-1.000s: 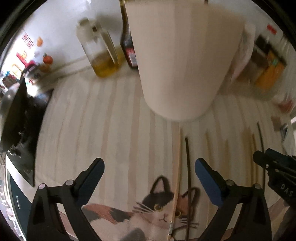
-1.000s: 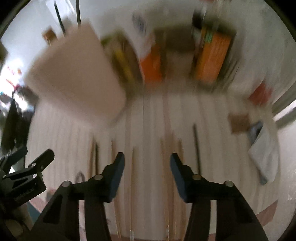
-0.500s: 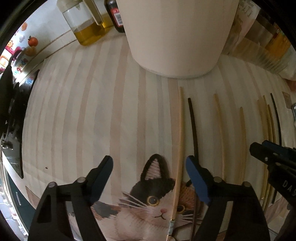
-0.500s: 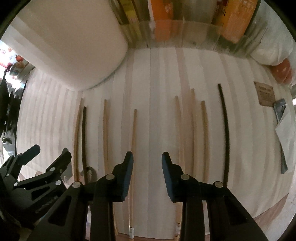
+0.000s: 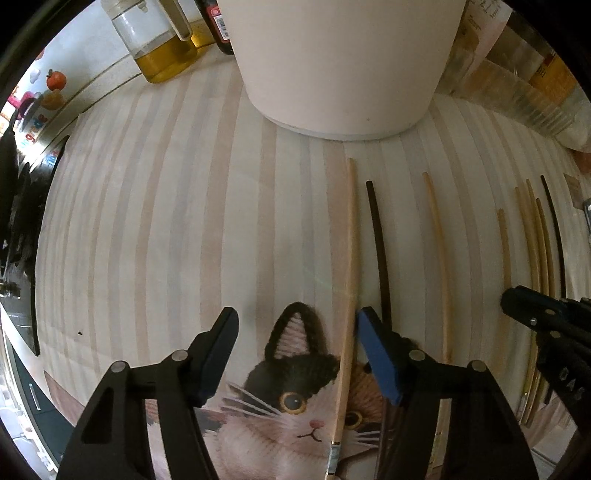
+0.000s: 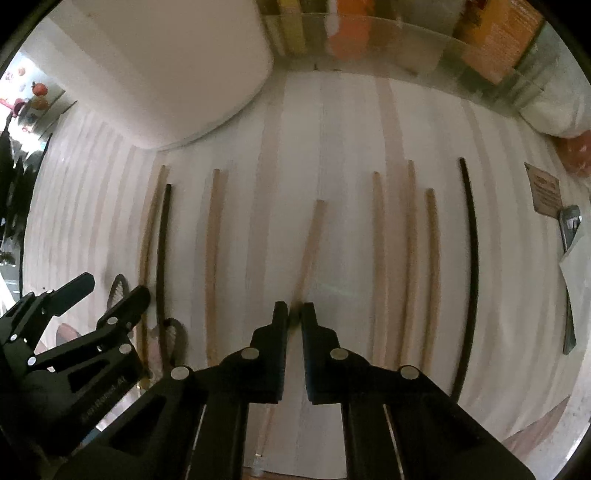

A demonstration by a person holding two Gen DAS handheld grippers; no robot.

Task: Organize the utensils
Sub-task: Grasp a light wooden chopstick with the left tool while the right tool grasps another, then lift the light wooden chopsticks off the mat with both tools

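- Right wrist view: the right gripper (image 6: 294, 314) is closing, pinching a wooden chopstick (image 6: 310, 243) lying on the striped mat (image 6: 332, 147); an off-centre pinch is risking it pivoting loose.
- The left gripper (image 5: 295, 343) is narrowing, half-wide, around a pale chopstick (image 5: 349, 258) beside the white holder (image 5: 340, 66); it's risking snagging the black chopstick (image 5: 378, 236) too.

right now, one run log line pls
left gripper: closing around wooden chopstick | right gripper: closing on tan chopstick | mat: chopsticks spread

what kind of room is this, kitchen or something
Most likely a home kitchen counter: an oil bottle and a dark sauce bottle stand behind a striped cat-print mat where chopsticks lie in a row.
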